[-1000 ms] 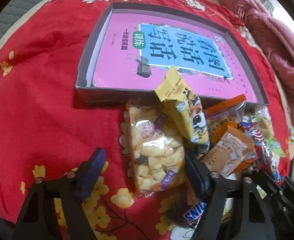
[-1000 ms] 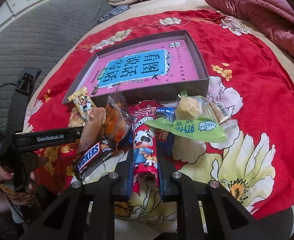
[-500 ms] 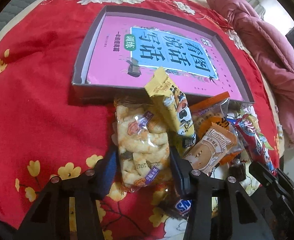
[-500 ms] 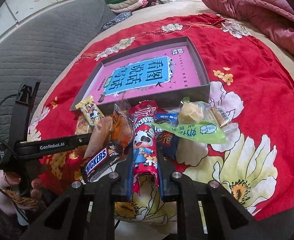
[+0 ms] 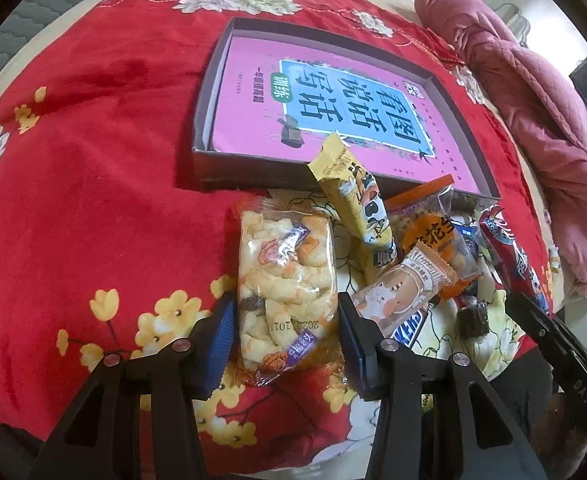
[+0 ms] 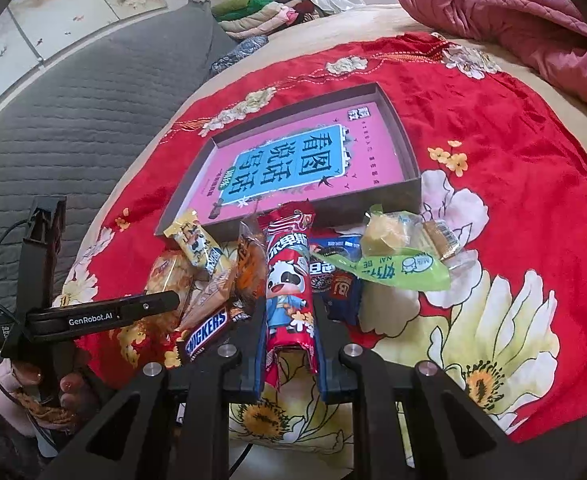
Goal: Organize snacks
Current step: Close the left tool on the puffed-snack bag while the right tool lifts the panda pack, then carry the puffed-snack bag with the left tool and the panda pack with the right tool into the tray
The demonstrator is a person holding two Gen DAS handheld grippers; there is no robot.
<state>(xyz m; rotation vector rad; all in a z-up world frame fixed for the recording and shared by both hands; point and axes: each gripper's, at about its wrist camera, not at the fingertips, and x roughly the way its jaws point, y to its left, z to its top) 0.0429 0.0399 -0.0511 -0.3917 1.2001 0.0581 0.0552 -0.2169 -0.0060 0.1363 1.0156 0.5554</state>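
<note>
A pile of snacks lies on a red flowered cloth in front of a shallow grey box with a pink book in it. My left gripper has its blue pads against both sides of a clear bag of puffed snacks, which still rests on the cloth. My right gripper is shut on a long red cow-print packet and holds it raised over the pile. A yellow packet, an orange packet and a Snickers bar lie beside them.
A green packet and a clear bag of yellow snack lie right of the pile. A pink quilt is heaped at the back right. A grey quilted headboard stands at the left. The bed edge is close in front.
My left gripper has moved forward around the puffed-snack bag and closed from wide open onto its sides. My right gripper has lifted slightly, still holding the red packet.
</note>
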